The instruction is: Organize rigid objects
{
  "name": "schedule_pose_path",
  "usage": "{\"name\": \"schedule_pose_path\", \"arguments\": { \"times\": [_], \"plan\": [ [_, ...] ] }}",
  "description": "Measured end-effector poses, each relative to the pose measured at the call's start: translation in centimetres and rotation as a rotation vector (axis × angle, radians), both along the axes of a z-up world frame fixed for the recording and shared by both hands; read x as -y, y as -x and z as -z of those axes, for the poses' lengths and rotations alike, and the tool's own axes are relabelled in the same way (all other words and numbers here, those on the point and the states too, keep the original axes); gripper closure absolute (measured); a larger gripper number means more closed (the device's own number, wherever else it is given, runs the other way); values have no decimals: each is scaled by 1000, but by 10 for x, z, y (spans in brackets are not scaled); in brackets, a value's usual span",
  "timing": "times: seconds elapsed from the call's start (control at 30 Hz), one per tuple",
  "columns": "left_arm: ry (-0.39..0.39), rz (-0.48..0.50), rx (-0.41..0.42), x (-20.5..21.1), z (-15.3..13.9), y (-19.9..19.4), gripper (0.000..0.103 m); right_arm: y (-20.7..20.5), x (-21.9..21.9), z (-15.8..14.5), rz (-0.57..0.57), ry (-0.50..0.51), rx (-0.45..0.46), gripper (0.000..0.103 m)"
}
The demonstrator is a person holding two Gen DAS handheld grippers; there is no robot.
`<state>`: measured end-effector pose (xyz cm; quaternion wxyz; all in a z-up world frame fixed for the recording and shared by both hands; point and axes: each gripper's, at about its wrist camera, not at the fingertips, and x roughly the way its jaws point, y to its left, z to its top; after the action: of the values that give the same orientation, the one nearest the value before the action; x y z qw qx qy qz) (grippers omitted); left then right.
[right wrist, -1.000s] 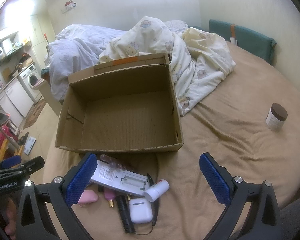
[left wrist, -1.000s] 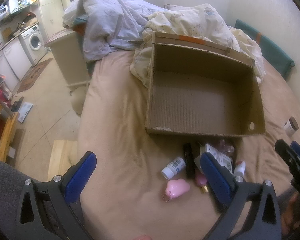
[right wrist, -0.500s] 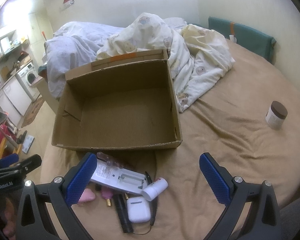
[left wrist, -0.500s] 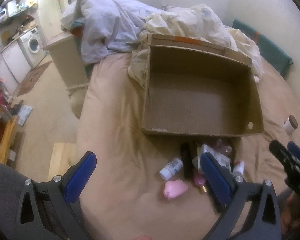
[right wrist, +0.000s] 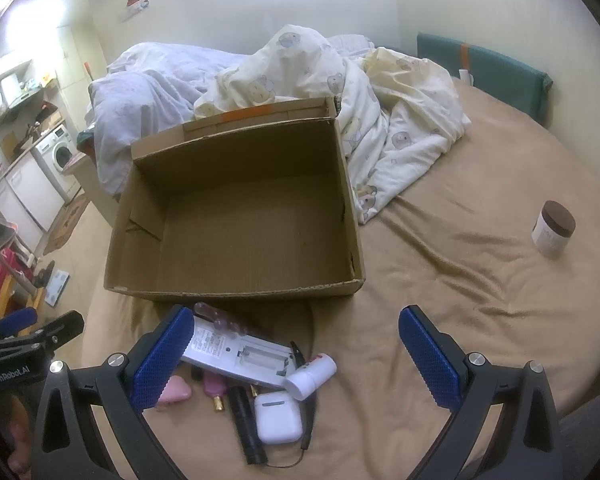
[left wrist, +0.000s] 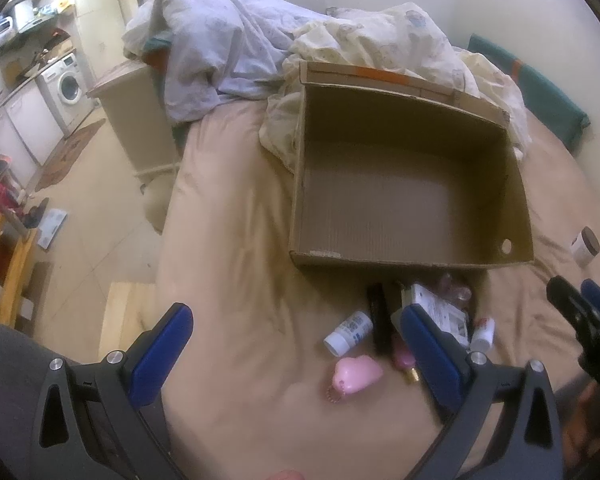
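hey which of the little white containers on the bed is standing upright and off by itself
The brown-lidded jar, upright and alone on the sheet to the right of the cardboard box. The two small white bottles lie on their sides in the clutter before the box.

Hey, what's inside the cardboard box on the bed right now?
Nothing that shows: the cardboard box has a bare corrugated floor in both views. Only the strip just behind its near wall is hidden from the cameras.

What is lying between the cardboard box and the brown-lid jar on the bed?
Nothing: between the cardboard box and the jar only wrinkled tan bed sheet shows, clearest in the right wrist view.
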<state>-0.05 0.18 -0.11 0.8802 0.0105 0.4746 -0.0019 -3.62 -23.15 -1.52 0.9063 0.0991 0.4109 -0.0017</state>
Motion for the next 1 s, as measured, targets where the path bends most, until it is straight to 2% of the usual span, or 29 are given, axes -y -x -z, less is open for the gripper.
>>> {"name": "schedule_pose_path", "arguments": {
  "times": [0.53, 0.73, 0.9, 1.0],
  "plan": [
    [-4, -21, -50, -6, 10, -7, 0, -1, -2, 1, -3, -3, -8, 0],
    [-5, -54, -186, -13, 39, -19, 0, -3, 3, 8, 19, -9, -56, 0],
    [-18, -23, -293, -5, 64, -27, 0, -7, 13, 20, 42, -67, -129, 0],
    [-33, 12, -384, 7, 87, -33, 0, -9, 21, 26, 59, -117, -170, 0]
  ]
}}
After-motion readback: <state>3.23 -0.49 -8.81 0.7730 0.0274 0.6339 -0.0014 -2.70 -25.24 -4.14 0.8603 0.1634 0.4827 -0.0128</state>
